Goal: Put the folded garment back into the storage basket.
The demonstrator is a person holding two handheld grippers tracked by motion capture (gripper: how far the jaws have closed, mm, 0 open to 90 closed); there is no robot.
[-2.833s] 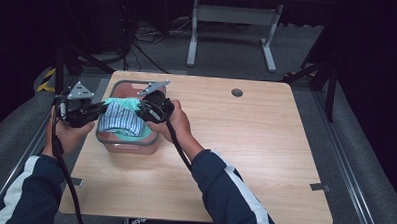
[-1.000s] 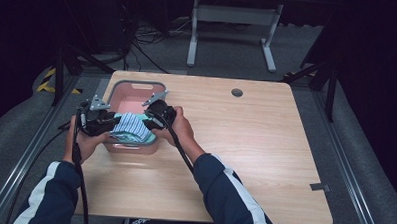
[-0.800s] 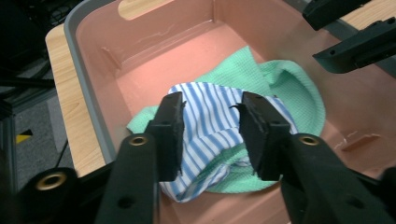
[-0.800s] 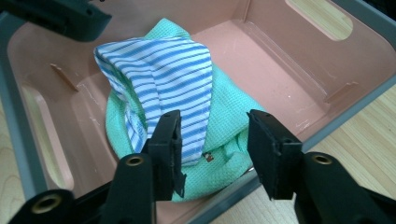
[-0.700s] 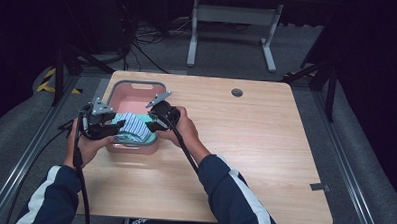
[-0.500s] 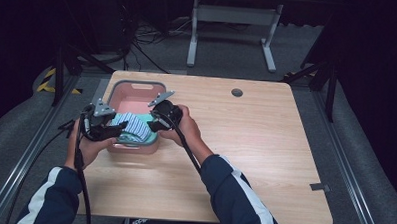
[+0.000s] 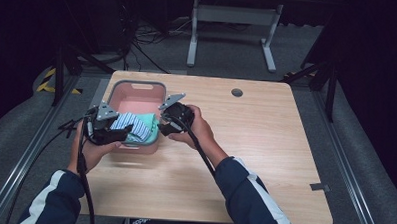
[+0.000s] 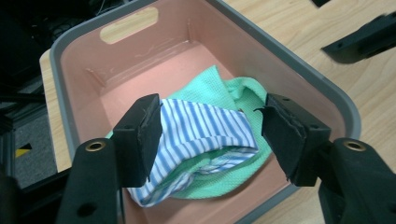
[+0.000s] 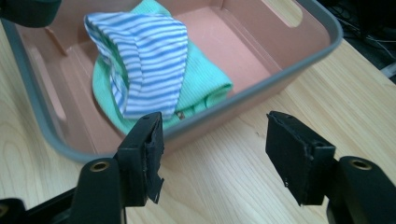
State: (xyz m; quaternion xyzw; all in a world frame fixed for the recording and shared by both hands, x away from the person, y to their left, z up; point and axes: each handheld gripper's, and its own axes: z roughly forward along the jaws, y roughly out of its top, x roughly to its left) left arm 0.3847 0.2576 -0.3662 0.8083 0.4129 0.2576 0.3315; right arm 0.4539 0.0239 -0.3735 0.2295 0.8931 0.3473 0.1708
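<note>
A pink bin with a grey rim (image 7: 137, 84) stands at the table's left. In it lies a blue-and-white striped cloth (image 7: 128, 122) on a green cloth (image 7: 148, 125). My left gripper (image 7: 113, 131) hovers at the bin's near left corner. Its jaws have just been opening and stand apart over the striped cloth (image 8: 201, 140), not pressing it. My right gripper (image 7: 161, 121) is at the bin's right side. Its jaws have also just been opening, with nothing between them, above the table beside the bin's rim (image 9: 261, 88). The green cloth (image 9: 201, 79) pokes out under the striped cloth (image 9: 144, 60).
The wooden table (image 7: 265, 144) is bare to the right of the bin, with a round cable hole (image 7: 236, 92) near its far edge. A metal stand (image 7: 230, 13) and cables lie on the floor beyond. Each gripper's cable trails back along the forearms.
Both grippers let go of the cloths, opened their jaws and drew back a little from the bin's middle. The cloths now rest in the bin.
</note>
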